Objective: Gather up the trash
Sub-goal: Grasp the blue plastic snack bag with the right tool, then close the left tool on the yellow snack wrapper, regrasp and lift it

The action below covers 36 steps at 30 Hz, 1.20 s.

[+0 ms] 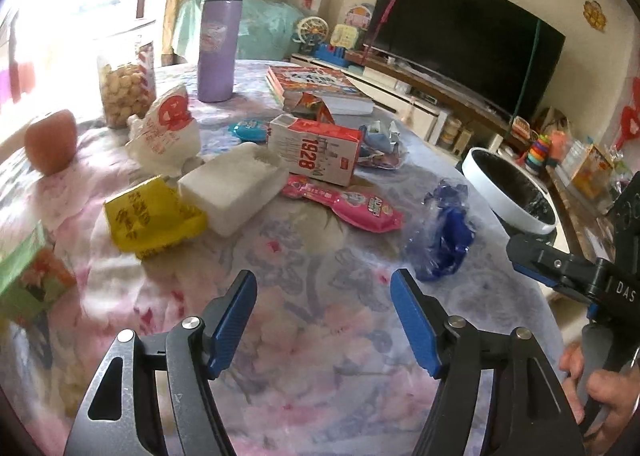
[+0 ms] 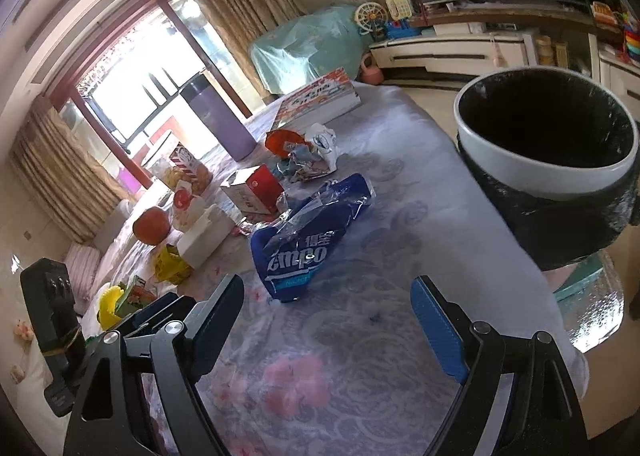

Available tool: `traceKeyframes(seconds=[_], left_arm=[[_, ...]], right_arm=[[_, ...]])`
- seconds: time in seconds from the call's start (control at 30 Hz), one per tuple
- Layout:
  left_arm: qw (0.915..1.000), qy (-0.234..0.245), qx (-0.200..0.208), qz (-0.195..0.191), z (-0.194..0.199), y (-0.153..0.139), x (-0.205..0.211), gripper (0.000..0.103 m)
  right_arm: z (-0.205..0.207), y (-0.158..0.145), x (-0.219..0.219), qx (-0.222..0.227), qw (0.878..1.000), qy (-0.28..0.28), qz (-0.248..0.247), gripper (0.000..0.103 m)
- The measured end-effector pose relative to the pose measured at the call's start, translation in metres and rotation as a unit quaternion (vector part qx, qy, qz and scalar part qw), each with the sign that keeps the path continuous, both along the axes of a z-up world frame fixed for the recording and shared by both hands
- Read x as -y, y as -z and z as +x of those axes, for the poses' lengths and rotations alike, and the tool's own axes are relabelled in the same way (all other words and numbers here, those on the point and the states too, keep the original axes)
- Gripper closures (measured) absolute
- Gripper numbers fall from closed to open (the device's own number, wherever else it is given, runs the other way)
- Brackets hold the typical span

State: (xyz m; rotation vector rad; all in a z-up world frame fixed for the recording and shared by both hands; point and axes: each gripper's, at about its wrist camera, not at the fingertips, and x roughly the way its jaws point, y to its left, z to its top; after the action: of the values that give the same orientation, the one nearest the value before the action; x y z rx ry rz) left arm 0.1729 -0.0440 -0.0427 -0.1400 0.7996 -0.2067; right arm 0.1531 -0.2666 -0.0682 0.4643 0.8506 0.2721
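Left wrist view: low over flowered tablecloth [image 1: 320, 288], angled down, facing litter, TV [image 1: 468, 35] beyond. Right wrist view: same height, further right, facing window [image 2: 132, 83], close to trash bin [image 2: 548, 143]. Shared: blue wrapper [image 1: 444, 232] [image 2: 308, 240], red carton [image 1: 316, 149] [image 2: 260, 187], purple flask [image 1: 218, 43] [image 2: 220, 119], bin.

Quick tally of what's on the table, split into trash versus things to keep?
Trash, 7: blue wrapper, pink wrapper, yellow wrapper, red carton, white bag, foam block, crumpled foil.
Keep, 4: purple flask, cookie jar, apple, books.
Total: 11.
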Motion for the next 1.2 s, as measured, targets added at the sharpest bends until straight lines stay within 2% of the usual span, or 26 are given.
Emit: traceKeyframes(seconds=[0.13, 0.4, 0.43, 0.47, 0.53, 0.57, 0.77, 0.9, 1.0, 1.13, 1.17, 1.2], left_arm=[[0.9999, 0.005, -0.005, 0.008, 0.019, 0.002, -0.001, 0.034], [0.9997, 0.008, -0.021, -0.004, 0.046, 0.014, 0.004, 0.034], [0.9997, 0.008, -0.023, -0.006, 0.05, 0.016, 0.006, 0.034], [0.9996, 0.008, -0.025, -0.007, 0.052, 0.017, 0.008, 0.034], [0.9995, 0.009, -0.029, -0.01, 0.06, 0.018, 0.013, 0.034], [0.9994, 0.009, -0.032, -0.011, 0.064, 0.019, 0.016, 0.034], [0.9989, 0.002, -0.044, -0.017, 0.093, 0.024, 0.041, 0.034], [0.9981, -0.018, -0.059, 0.0, 0.116, 0.03, 0.059, 0.034], [0.9974, -0.034, -0.055, 0.032, 0.125, 0.033, 0.069, 0.036], [0.9977, -0.027, -0.044, 0.044, 0.119, 0.034, 0.075, 0.045], [0.9978, -0.025, -0.043, 0.044, 0.115, 0.034, 0.076, 0.074], [0.9977, -0.021, -0.047, 0.045, 0.113, 0.035, 0.076, 0.098]], right_arm=[[0.012, 0.006, -0.001, -0.011, 1.0, 0.004, 0.018, 0.016], [0.045, 0.023, -0.014, -0.038, 0.998, -0.016, 0.051, 0.019], [0.048, 0.025, -0.016, -0.039, 0.998, -0.022, 0.051, 0.025], [0.049, 0.027, -0.018, -0.039, 0.997, -0.028, 0.053, 0.039], [0.05, 0.028, -0.017, -0.039, 0.997, -0.039, 0.056, 0.058], [0.048, 0.026, -0.014, -0.036, 0.997, -0.037, 0.053, 0.059], [0.036, 0.015, 0.022, -0.019, 0.999, -0.013, 0.049, 0.062], [0.029, 0.012, 0.042, -0.011, 0.999, 0.006, 0.042, 0.062], [0.025, 0.011, 0.052, -0.009, 0.999, 0.016, 0.046, 0.062], [0.021, 0.009, 0.058, -0.004, 0.998, 0.02, 0.052, 0.062], [0.021, 0.009, 0.059, -0.003, 0.998, 0.021, 0.054, 0.062], [0.02, 0.008, 0.059, -0.001, 0.998, 0.022, 0.055, 0.062]])
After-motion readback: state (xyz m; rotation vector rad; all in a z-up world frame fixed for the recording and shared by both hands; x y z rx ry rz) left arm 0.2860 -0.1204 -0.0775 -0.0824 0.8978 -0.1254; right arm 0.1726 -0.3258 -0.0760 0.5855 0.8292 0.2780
